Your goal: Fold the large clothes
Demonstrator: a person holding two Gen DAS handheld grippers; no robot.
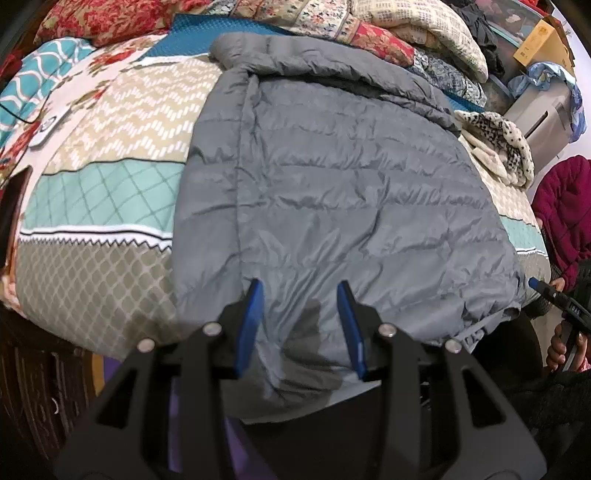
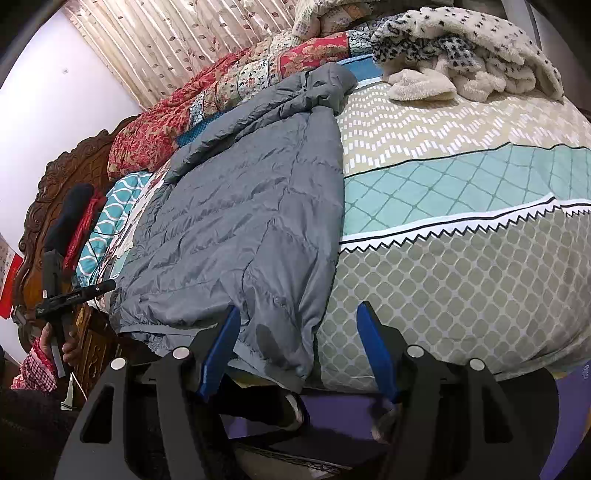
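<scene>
A large grey quilted puffer jacket (image 1: 332,192) lies spread flat on the patterned bed cover (image 1: 103,192), hood end far away, hem hanging over the near bed edge. My left gripper (image 1: 301,291) is open, its blue fingers straddling the jacket's hem with fabric between them, not clamped. In the right wrist view the jacket (image 2: 236,229) lies to the left. My right gripper (image 2: 297,314) is open over the jacket's lower corner at the bed edge. The other gripper shows at the left of the right wrist view (image 2: 77,291) and at the right of the left wrist view (image 1: 550,291).
Folded red floral quilts and pillows (image 1: 122,18) pile along the far side. A cream spotted fleece blanket (image 2: 461,59) lies on the bed's far right. A carved wooden headboard (image 2: 66,177) stands at the left. A cardboard box (image 1: 539,40) sits beyond the bed.
</scene>
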